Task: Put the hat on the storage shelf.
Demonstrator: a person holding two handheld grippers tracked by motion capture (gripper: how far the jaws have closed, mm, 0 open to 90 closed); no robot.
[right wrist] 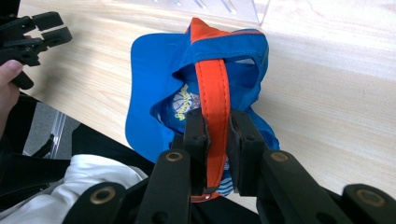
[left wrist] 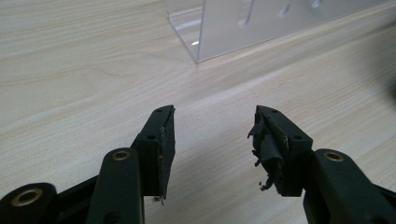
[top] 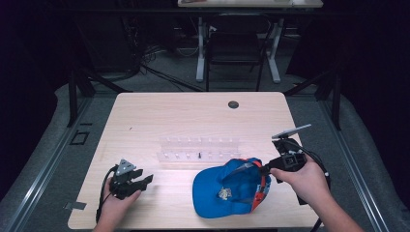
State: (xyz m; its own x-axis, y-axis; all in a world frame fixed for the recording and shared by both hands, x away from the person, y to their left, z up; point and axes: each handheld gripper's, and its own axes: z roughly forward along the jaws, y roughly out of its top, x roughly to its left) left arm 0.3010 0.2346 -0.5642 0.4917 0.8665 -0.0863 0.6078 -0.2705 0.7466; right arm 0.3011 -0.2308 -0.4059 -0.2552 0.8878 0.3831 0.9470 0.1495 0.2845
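Note:
A blue cap (top: 225, 188) with an orange strap (right wrist: 212, 91) lies near the table's front edge, right of centre. My right gripper (top: 265, 168) is shut on the orange strap at the cap's back, its jaws pinching the band from both sides (right wrist: 215, 127). My left gripper (top: 145, 181) rests low over the wood at the front left, well apart from the cap. Its jaws stand open with bare table between them (left wrist: 212, 135). The left gripper (right wrist: 42, 32) also appears far off in the right gripper view.
A clear acrylic rack (top: 199, 150) with slots stands across the table's middle, just behind the cap; its corner (left wrist: 205, 32) is ahead of my left gripper. A dark round grommet (top: 233, 104) sits near the far edge. A desk and chair stand beyond the table.

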